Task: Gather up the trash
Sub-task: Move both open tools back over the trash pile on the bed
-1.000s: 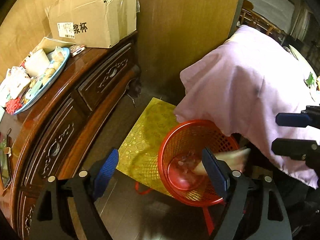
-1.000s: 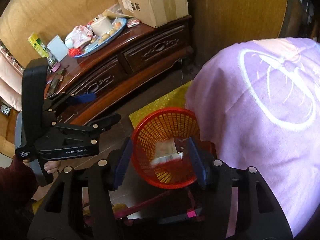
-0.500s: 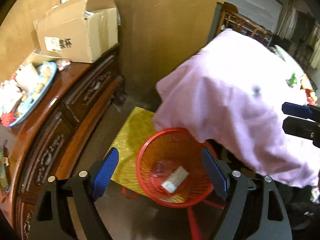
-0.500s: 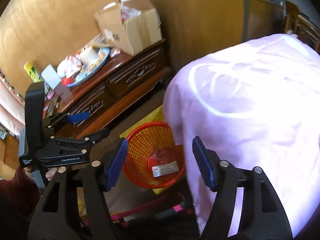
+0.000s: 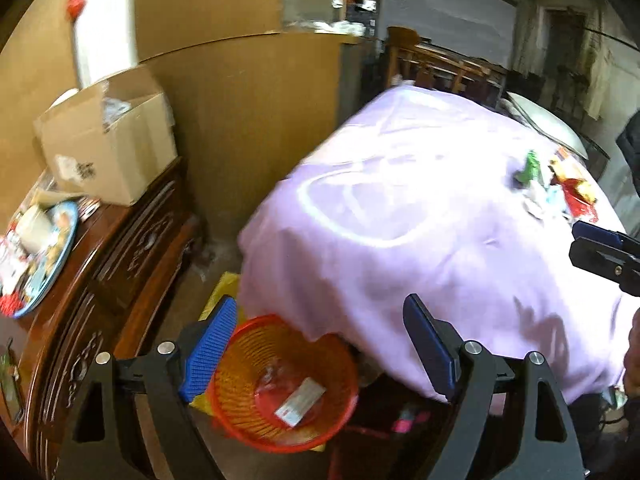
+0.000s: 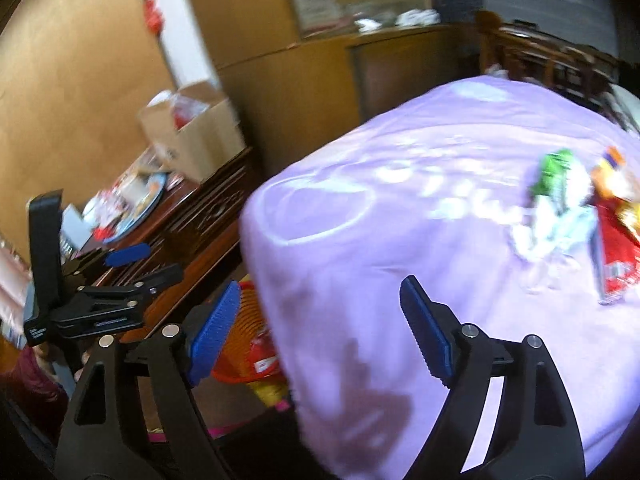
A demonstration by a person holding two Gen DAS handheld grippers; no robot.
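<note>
My left tongs point(image 5: 320, 344) are spread wide with nothing between the blue pads point(image 5: 210, 346). My right tongs point(image 6: 320, 320) gape just as wide, bare too, held level beside the left.

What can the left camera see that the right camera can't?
Only the left wrist view looks down into the red basket, showing the white wrapper lying at its bottom. Only the right wrist view shows the whole left gripper, jaws apart and empty, near the dresser. Both show the purple cloth, the trash pile on it, the cardboard box and the blue tray. The right gripper is open and empty too.
</note>
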